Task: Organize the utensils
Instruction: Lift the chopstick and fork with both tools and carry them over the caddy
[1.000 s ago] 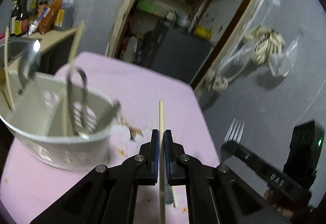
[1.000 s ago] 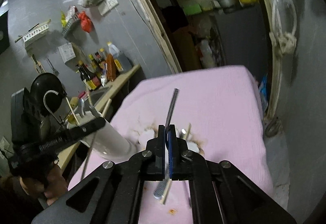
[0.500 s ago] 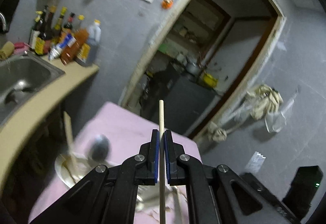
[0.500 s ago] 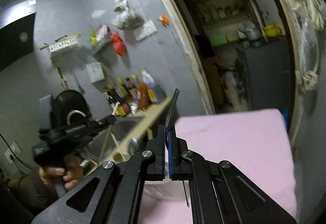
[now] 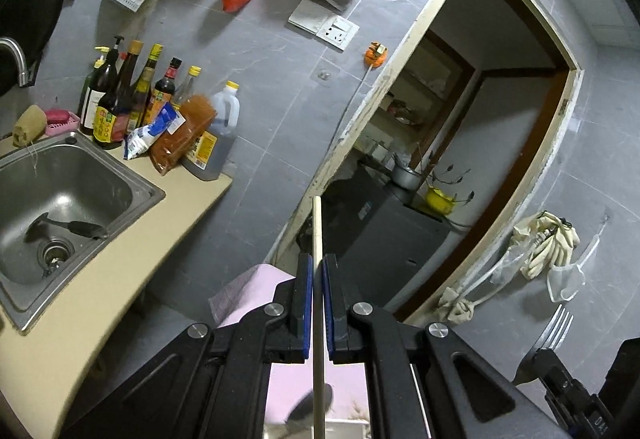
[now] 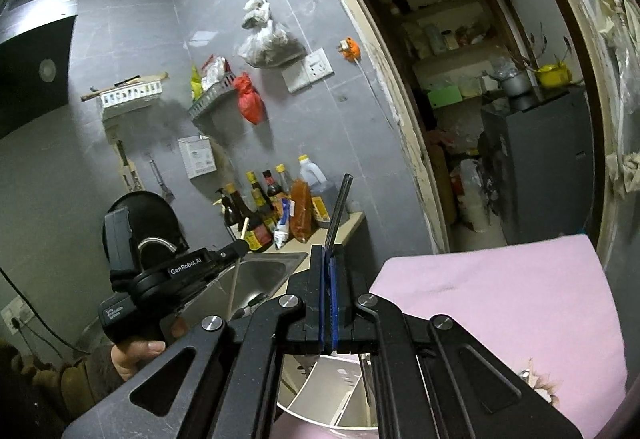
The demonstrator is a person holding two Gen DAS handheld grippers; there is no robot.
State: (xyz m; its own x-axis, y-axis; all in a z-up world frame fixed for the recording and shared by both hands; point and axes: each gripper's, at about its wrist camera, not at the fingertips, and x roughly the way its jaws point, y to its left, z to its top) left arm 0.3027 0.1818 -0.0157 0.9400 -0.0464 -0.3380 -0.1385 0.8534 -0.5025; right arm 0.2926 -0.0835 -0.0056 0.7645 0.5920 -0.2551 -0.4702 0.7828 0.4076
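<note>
My left gripper (image 5: 316, 271) is shut on a wooden chopstick (image 5: 317, 235) that points up past the fingertips; it also shows in the right wrist view (image 6: 234, 283). My right gripper (image 6: 329, 259) is shut on a metal fork's handle (image 6: 339, 205); the fork's tines (image 5: 556, 323) show at the right edge of the left wrist view. The white utensil holder (image 6: 340, 395) sits directly below the right gripper on the pink table cloth (image 6: 500, 299). Both grippers are tilted upward, well above the table.
A steel sink (image 5: 60, 199) in a beige counter (image 5: 120, 279) lies to the left, with several sauce bottles (image 5: 132, 95) behind it. A doorway (image 5: 460, 159) opens into a pantry straight ahead. Bags hang on the grey tiled wall.
Both grippers have risen and tilted upward, away from the table. The holder has dropped out of the left wrist view and now sits under the right gripper. Both utensils stay gripped.
</note>
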